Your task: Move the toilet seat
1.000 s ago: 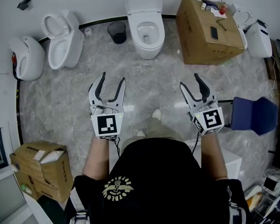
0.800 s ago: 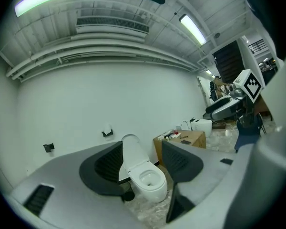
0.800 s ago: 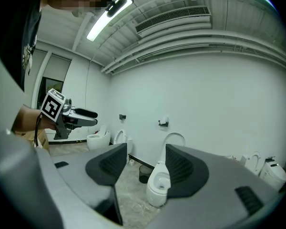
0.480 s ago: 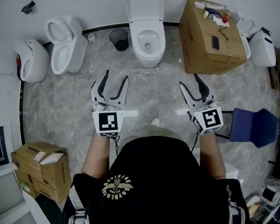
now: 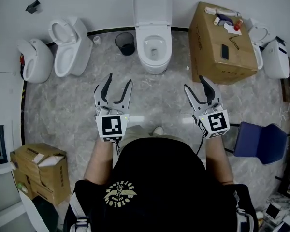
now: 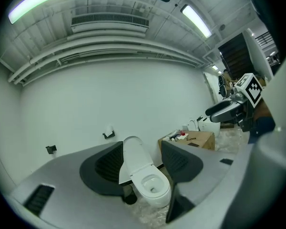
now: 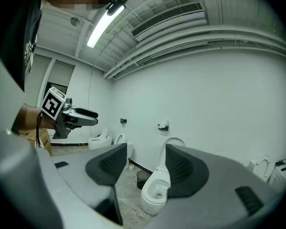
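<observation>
Facing the smooth, hard white oval toilet seat (image 5: 144, 52), likely light but slippery, the left gripper (image 5: 119, 79) and right gripper (image 5: 194, 82) hold their jaws apart and empty; its front edge looks best to pinch.

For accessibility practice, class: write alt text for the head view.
From above, a person holds the left hand-held gripper and right hand-held gripper, both open and empty, toward a white toilet with its lid raised; a cardboard box stands beside it.
</observation>
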A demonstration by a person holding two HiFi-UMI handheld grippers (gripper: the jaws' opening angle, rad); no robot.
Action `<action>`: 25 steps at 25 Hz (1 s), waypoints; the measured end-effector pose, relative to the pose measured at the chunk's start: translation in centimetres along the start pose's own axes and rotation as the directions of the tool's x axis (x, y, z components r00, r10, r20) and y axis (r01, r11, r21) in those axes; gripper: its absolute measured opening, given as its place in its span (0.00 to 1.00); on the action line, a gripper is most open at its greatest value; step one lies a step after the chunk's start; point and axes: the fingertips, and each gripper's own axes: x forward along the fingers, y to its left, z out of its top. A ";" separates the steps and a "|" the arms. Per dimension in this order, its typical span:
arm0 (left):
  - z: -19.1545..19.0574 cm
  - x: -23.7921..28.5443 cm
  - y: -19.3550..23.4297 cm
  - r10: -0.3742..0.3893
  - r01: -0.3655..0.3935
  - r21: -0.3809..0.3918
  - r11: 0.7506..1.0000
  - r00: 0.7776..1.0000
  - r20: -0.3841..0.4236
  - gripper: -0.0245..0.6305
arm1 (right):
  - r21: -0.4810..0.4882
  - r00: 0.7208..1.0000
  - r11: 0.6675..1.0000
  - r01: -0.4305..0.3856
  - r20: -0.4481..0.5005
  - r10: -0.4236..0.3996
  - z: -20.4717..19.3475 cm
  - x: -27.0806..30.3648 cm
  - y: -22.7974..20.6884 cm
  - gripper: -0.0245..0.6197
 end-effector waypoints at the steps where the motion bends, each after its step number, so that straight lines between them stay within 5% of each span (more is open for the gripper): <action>1: 0.2 0.4 0.1 0.001 -0.001 0.003 1.000 1.000 0.002 0.43 | 0.000 1.000 1.000 0.004 0.002 -0.004 0.0 0.2 -0.5 0.42; 25: -1.9 7.9 0.8 -0.066 0.066 0.004 0.998 0.998 -0.021 0.42 | 0.018 0.999 1.000 0.001 -0.047 0.000 -2.4 6.1 -3.5 0.42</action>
